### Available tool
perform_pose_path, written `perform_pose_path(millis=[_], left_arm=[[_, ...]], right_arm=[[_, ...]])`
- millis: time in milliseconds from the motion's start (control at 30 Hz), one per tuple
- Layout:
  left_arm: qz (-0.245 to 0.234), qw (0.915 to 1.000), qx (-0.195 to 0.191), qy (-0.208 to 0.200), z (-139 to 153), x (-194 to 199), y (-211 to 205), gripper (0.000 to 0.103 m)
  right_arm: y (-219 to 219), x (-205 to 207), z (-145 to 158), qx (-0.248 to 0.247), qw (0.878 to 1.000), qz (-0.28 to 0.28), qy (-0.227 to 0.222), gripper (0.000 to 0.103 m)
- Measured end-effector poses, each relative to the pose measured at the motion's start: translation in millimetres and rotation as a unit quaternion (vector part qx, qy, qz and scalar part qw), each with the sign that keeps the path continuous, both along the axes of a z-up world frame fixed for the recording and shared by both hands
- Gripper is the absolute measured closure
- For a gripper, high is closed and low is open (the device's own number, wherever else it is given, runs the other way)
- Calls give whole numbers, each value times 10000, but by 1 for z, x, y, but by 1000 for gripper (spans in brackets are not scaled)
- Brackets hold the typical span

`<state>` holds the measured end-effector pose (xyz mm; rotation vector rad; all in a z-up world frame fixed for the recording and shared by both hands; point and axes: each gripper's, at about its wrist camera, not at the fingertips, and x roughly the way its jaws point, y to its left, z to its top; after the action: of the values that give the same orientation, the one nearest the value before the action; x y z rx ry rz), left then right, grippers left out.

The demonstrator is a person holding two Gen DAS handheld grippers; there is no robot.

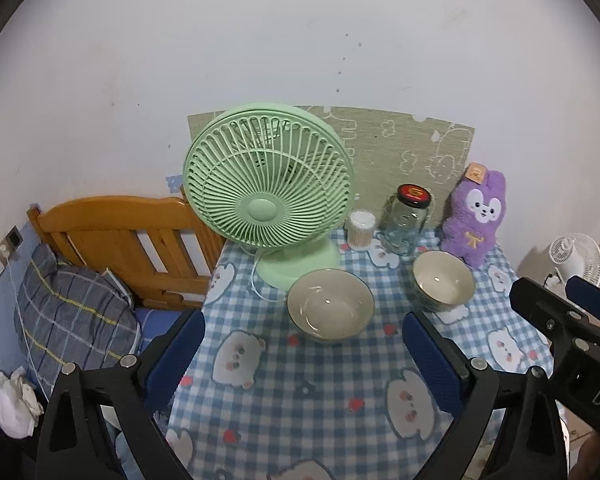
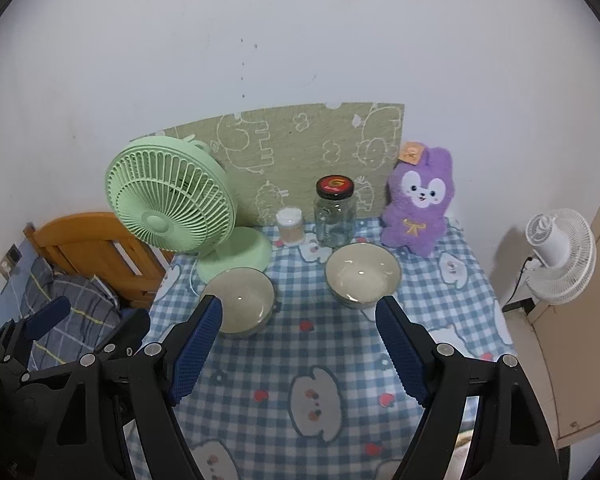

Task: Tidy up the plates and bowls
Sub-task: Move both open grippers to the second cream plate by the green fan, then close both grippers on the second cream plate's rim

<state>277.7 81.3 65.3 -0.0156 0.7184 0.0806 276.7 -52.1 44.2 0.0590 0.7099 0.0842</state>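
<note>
i hold both grippers above the near half of a table (image 1: 284, 392) draped in a blue-and-white checked cloth printed with white bears and small red fruits. my left gripper (image 1: 300, 350) and right gripper (image 2: 298, 344) both stand spread wide with nothing between the blue pads. two pale bowls sit upright on the cloth, apart from each other — the left bowl (image 1: 330, 305) just in front of a green desk fan (image 1: 268, 184), the right bowl (image 2: 363, 275) near a glass jar (image 2: 335, 212) with a red-and-black lid. beside the jar stands a small clear tub (image 2: 289, 226), and a purple plush rabbit (image 2: 418, 204) leans at the back corner. a green patterned mat (image 2: 312, 148) rests against the white wall. to the left lies a wooden bed frame (image 1: 124, 236) with a plaid pillow (image 1: 72, 320) — to the right, a white fan (image 2: 560, 256).
</note>
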Motion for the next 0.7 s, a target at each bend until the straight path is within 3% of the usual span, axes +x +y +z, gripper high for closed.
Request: perform_pose_path(millis=[700], left_arm=[[57,9990,-19,452,-86,92,35,9]], right_arm=[[32,93,-78,-153,9992,-162,346,22]])
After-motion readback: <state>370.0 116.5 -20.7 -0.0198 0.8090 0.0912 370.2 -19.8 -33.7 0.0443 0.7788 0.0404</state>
